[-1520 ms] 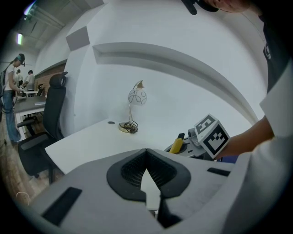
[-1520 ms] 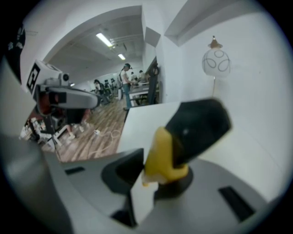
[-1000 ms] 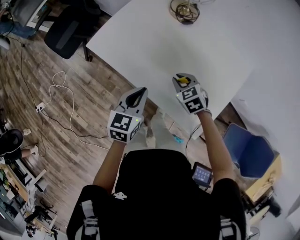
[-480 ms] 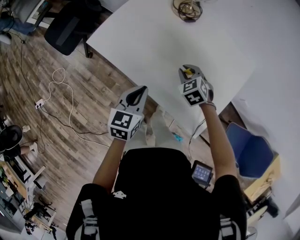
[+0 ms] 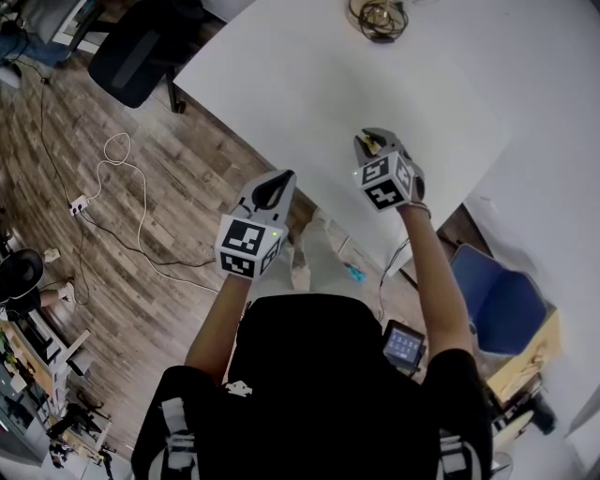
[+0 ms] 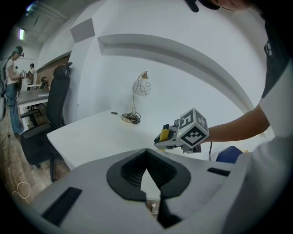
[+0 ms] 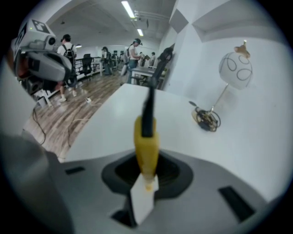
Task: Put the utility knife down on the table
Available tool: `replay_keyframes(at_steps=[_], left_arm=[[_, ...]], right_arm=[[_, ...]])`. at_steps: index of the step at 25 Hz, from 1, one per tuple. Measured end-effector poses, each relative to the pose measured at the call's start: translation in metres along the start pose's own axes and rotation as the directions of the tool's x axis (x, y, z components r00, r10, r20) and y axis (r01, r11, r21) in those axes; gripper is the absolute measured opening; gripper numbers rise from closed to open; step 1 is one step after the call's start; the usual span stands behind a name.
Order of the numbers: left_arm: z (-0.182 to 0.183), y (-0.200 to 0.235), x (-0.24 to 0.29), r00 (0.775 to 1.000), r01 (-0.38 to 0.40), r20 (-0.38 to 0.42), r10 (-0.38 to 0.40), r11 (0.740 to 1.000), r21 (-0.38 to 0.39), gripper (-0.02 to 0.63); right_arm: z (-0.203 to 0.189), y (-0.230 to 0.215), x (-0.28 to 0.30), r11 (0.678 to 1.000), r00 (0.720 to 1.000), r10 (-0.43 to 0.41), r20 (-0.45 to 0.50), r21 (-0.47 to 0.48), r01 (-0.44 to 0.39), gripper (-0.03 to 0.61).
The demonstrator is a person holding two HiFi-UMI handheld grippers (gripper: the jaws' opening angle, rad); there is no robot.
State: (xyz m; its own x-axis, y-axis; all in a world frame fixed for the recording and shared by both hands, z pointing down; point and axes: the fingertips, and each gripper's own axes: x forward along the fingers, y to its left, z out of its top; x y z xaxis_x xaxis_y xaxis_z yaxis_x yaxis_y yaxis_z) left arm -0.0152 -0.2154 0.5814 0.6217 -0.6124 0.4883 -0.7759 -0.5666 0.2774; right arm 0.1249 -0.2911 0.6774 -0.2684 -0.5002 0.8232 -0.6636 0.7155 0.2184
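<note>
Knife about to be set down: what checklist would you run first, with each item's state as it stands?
1. Utility knife clamped between the right gripper jaws: ok.
2. Right gripper over the table: ok.
3. Table under the utility knife bare: ok.
4. Left gripper shut, empty, apart from the utility knife: ok.
5. Blade retracted: cannot tell.
6. Lamp well away: ok.

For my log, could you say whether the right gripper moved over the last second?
Yes: the right gripper advanced farther over the table, toward the lamp base.
</note>
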Motion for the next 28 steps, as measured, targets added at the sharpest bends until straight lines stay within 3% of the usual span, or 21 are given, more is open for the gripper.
replay_keyframes(at_steps=[13, 28], left_arm=[[-0.006, 0.004, -0.002, 1.000, -0.013, -0.004, 0.013, 1.000, -0.023, 0.017], [-0.009, 0.005, -0.001, 1.000, -0.016, -0.009, 0.016, 0.999, -0.028, 0.017]], right_arm=[[-0.007, 0.017, 0.016, 0.997, 0.996, 0.044, -0.074, -0.063, -0.049, 0.083], [-0.002, 0.015, 0.018, 0.998, 0.997, 0.052, -0.064, -0.043, -0.055, 0.083]])
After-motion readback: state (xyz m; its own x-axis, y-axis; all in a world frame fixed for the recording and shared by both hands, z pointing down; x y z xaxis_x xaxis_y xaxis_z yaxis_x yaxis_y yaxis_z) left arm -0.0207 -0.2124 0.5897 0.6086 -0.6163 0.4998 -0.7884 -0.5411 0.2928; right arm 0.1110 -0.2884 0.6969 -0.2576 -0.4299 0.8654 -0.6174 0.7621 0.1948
